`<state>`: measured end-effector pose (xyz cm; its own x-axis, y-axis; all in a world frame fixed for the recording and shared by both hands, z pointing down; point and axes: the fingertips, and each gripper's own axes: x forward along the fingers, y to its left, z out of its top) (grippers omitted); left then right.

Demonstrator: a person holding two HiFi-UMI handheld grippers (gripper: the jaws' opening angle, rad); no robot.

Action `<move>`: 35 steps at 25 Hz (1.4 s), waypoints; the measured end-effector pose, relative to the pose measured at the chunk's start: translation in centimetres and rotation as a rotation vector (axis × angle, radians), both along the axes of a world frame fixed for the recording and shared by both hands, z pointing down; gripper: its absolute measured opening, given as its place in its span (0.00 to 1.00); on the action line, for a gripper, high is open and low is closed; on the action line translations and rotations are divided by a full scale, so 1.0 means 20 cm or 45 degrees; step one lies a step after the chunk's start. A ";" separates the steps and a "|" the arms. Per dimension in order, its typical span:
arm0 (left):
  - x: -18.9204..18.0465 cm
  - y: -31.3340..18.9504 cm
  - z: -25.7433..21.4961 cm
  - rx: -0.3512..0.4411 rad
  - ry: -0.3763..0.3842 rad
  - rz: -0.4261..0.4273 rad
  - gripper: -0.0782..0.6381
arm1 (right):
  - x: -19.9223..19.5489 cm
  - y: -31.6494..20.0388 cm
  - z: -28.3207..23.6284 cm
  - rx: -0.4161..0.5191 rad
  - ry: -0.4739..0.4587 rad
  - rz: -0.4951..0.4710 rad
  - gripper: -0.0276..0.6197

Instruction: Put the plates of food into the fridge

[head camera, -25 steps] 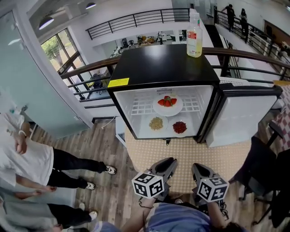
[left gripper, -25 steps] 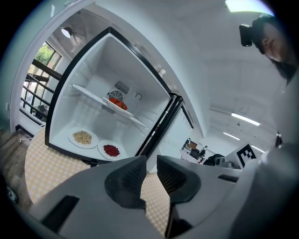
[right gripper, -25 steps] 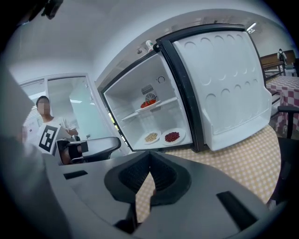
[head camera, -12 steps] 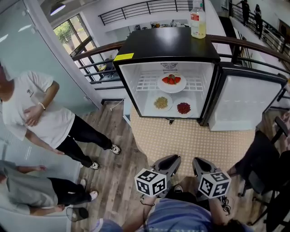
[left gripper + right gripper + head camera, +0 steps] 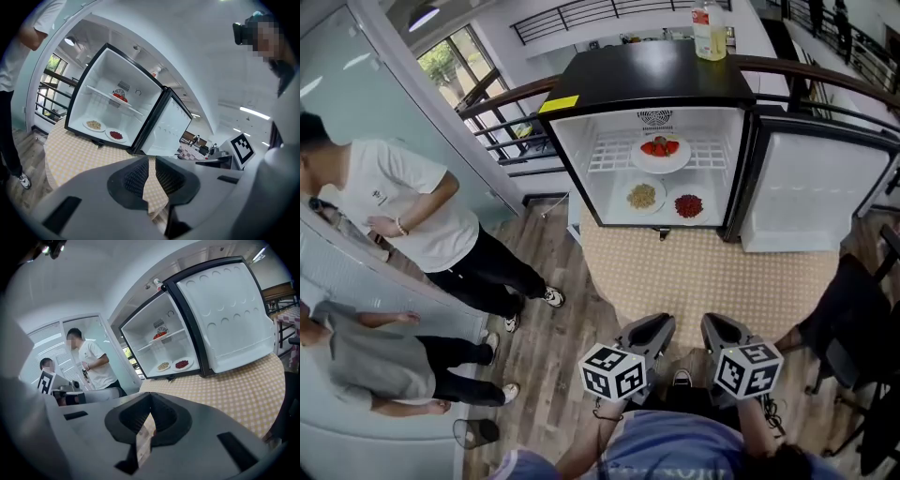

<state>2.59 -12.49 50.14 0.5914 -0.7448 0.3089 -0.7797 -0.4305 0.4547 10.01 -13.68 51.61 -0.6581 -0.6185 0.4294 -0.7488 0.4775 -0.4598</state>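
The black fridge (image 5: 647, 75) stands open on the checkered table (image 5: 712, 272), door (image 5: 811, 192) swung right. Inside, a plate of strawberries (image 5: 660, 153) sits on the wire shelf. A plate of yellowish food (image 5: 642, 196) and a plate of red food (image 5: 688, 205) lie on the fridge floor. My left gripper (image 5: 652, 328) and right gripper (image 5: 722, 328) hang side by side at the table's near edge, far from the fridge, both empty. The left gripper (image 5: 149, 159) has just been closing and shows only a thin slit, nothing in it. On the right gripper (image 5: 150, 397) the pads meet at the tips.
A bottle (image 5: 710, 30) stands on top of the fridge. Two people (image 5: 403, 211) (image 5: 375, 361) are on the wooden floor at the left by a glass wall. A dark chair (image 5: 853, 319) is at the right. A railing runs behind the fridge.
The fridge now sits higher and smaller in the head view. Both grippers have barely shifted in it. The person in the white shirt has come fully into view at the left.
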 end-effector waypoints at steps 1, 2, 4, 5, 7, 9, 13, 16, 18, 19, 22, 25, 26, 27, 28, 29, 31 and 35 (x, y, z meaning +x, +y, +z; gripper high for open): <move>0.00 0.01 0.00 -0.002 0.000 0.011 0.19 | 0.00 0.00 0.00 0.001 -0.003 0.011 0.07; 0.00 0.02 0.00 -0.003 0.000 0.021 0.19 | 0.01 0.00 0.00 0.002 -0.005 0.022 0.07; 0.00 0.05 0.01 -0.009 -0.004 0.039 0.19 | 0.01 0.02 -0.01 0.003 -0.009 0.042 0.07; -0.01 0.07 0.02 -0.012 -0.006 0.047 0.19 | 0.00 0.03 0.00 0.003 -0.011 0.051 0.07; -0.03 0.12 0.02 -0.016 -0.007 0.067 0.19 | -0.02 0.06 0.00 0.000 -0.011 0.066 0.07; -0.06 0.17 0.02 -0.012 -0.005 0.091 0.19 | -0.04 0.10 0.01 -0.004 -0.008 0.080 0.07; -0.13 0.30 0.02 0.003 -0.024 0.134 0.19 | -0.14 0.22 0.00 -0.008 -0.001 0.095 0.07; -0.22 0.41 0.02 0.010 -0.033 0.155 0.19 | -0.23 0.34 0.00 -0.010 0.002 0.102 0.07; -0.28 0.49 0.02 0.013 -0.032 0.166 0.19 | -0.30 0.43 0.01 -0.016 0.002 0.106 0.07; -0.32 0.54 0.02 0.013 -0.031 0.171 0.19 | -0.33 0.48 0.01 -0.022 0.001 0.108 0.07; -0.39 0.67 0.04 0.004 -0.021 0.190 0.19 | -0.41 0.65 0.03 -0.042 0.005 0.117 0.07; -0.46 0.79 0.06 0.001 -0.011 0.212 0.19 | -0.49 0.80 0.05 -0.046 0.019 0.126 0.07; -0.47 0.83 0.07 0.003 -0.010 0.221 0.19 | -0.51 0.84 0.06 -0.045 0.020 0.132 0.07; -0.49 0.87 0.08 0.006 -0.010 0.231 0.19 | -0.52 0.88 0.06 -0.043 0.021 0.138 0.07; -0.50 0.90 0.08 0.010 -0.013 0.242 0.19 | -0.54 0.92 0.07 -0.042 0.022 0.144 0.07; -0.51 0.93 0.09 0.015 -0.016 0.253 0.19 | -0.55 0.96 0.07 -0.039 0.025 0.149 0.07; -0.53 0.98 0.10 0.024 -0.018 0.271 0.19 | -0.57 1.01 0.07 -0.031 0.034 0.158 0.07; -0.57 1.06 0.09 0.043 -0.008 0.296 0.19 | -0.62 1.09 0.07 -0.014 0.052 0.164 0.07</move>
<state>-8.79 8.74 52.02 0.7466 -0.5987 0.2903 -0.6604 -0.6137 0.4327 -2.42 8.16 53.01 -0.5557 -0.6916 0.4615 -0.8215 0.3714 -0.4327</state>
